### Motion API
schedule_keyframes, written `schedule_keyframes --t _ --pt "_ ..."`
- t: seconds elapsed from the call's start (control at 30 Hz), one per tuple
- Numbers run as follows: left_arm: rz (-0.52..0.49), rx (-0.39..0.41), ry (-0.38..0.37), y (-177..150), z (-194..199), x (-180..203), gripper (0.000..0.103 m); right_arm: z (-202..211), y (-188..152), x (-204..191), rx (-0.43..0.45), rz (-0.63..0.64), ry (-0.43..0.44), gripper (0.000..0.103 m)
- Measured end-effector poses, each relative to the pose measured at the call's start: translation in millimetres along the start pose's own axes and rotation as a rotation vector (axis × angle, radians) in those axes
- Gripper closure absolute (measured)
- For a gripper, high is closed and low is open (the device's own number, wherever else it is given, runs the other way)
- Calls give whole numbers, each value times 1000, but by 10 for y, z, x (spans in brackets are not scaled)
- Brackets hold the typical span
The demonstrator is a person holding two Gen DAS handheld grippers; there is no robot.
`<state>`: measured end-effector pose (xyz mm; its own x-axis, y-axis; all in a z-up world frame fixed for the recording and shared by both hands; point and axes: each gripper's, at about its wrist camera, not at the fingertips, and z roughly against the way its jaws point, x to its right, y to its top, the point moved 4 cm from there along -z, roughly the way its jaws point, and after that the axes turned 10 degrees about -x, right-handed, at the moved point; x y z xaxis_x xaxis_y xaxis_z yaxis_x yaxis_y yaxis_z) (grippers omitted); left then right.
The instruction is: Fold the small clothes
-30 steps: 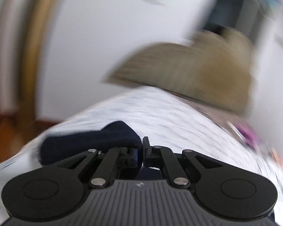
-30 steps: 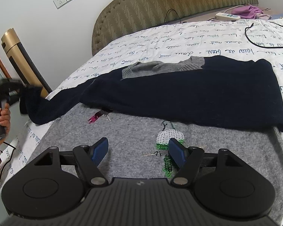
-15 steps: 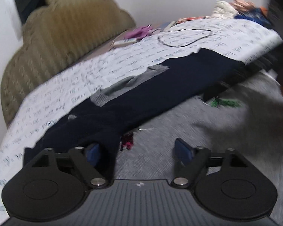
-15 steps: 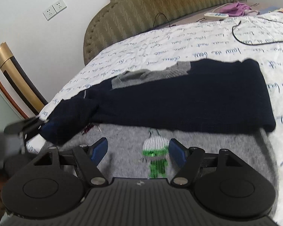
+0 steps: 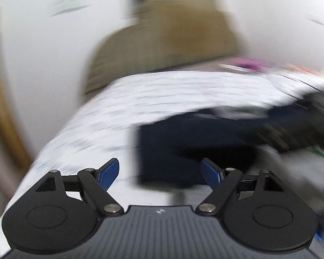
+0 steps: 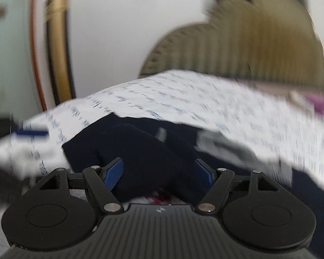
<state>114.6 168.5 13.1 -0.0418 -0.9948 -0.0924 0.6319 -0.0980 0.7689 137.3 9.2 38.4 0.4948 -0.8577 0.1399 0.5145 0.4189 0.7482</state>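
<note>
A navy sweater (image 5: pixel 183 146) lies on the white bedsheet with writing (image 5: pixel 162 99), and everything is smeared by motion. My left gripper (image 5: pixel 161 172) is open just in front of the sweater's left edge, with nothing between its blue pads (image 5: pixel 110 172). In the right wrist view the folded navy sleeve (image 6: pixel 140 151) lies between and under the fingers of my right gripper (image 6: pixel 158 172), which is open; the pads (image 6: pixel 115 172) do not press on it. The grey collar (image 6: pixel 222 146) shows to the right. A dark blur (image 5: pixel 313 118) at the right edge looks like the other gripper.
A tan padded headboard (image 6: pixel 248 38) stands behind the bed against a white wall. A gold and black post (image 6: pixel 58 43) is at the left. Purple cloth (image 6: pixel 321 105) lies near the pillow end. Grey knit (image 5: pixel 291 172) spreads at the near right.
My left gripper has opened and let go of the navy sleeve, which now lies folded onto the sweater. Both grippers swung sideways; the right one has moved over the sleeve.
</note>
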Motion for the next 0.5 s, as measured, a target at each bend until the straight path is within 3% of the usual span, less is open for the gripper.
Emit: schedule_keyframes --t 0.07,0.13,0.3,0.4,0.5 --pt "113 -16 55 19 -111 -235 20 -81 32 -246 10 113 -41 32" --pt "173 -27 47 14 -178 -338 20 -187 37 -438 6 199 -87 32" --pt "181 -41 56 -69 -235 -328 20 -516 84 -626 -36 296 -203 40" --pt "159 -42 60 -87 -252 -271 20 -677 117 -679 -38 330 -273 53" --pt "146 -45 64 -70 -278 -231 20 -733 186 -636 -19 297 -268 74"
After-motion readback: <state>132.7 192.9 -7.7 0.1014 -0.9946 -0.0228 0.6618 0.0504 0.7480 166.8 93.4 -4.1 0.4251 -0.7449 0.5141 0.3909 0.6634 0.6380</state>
